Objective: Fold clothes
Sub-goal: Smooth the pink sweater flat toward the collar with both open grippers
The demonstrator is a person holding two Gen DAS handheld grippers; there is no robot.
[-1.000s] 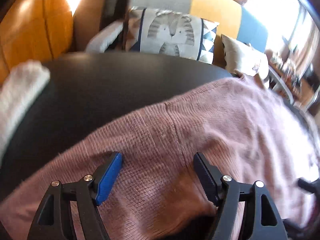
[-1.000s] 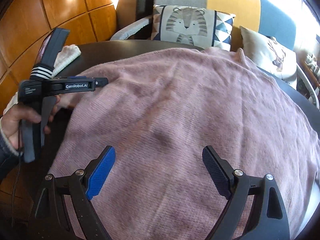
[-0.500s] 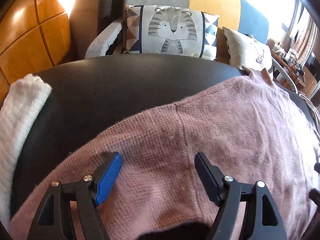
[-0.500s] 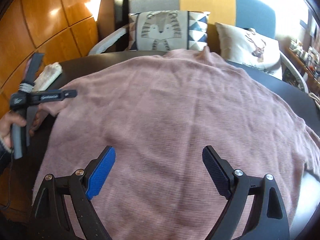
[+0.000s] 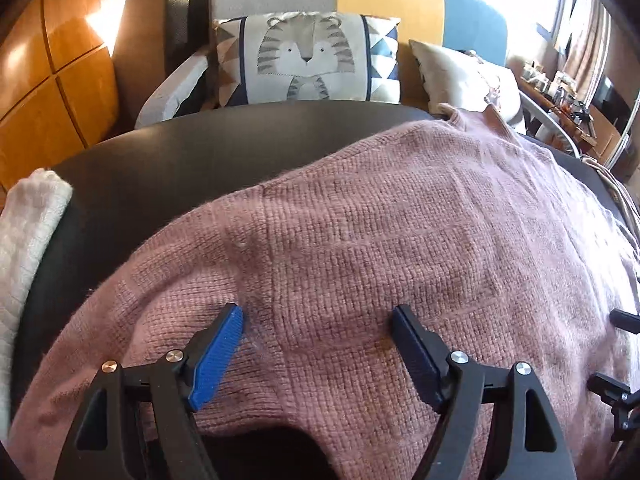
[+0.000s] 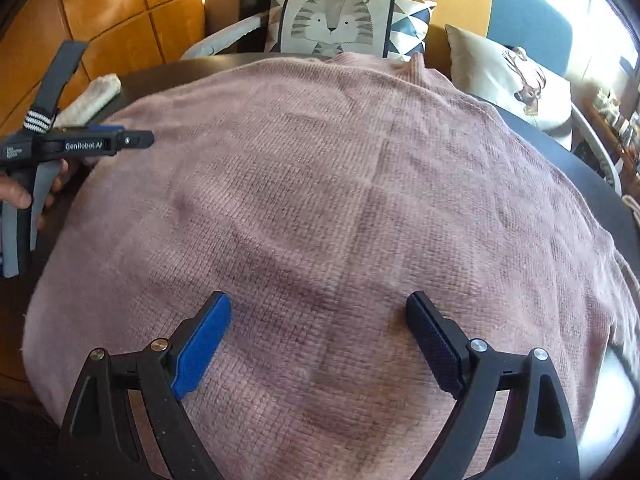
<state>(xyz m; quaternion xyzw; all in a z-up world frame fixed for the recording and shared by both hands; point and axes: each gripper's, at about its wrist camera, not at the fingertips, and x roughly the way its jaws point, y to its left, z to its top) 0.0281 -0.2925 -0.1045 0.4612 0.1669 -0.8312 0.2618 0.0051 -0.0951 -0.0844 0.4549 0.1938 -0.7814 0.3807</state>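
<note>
You cannot see the near hem of the pink knitted sweater (image 6: 340, 200); the picture's bottom edge cuts it off. It hides most of the round black table (image 5: 200, 168).

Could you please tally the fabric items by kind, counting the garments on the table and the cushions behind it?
Pink knit sweater: 1
White knit garment: 1
Cushions, tiger print and deer print: 2
Total: 4

Counted: one pink sweater (image 6: 340, 200), one white cloth (image 5: 28, 240), two cushions (image 6: 348, 24) (image 6: 516, 80), two grippers (image 5: 318, 320) (image 6: 320, 312), one table (image 5: 200, 152).
</note>
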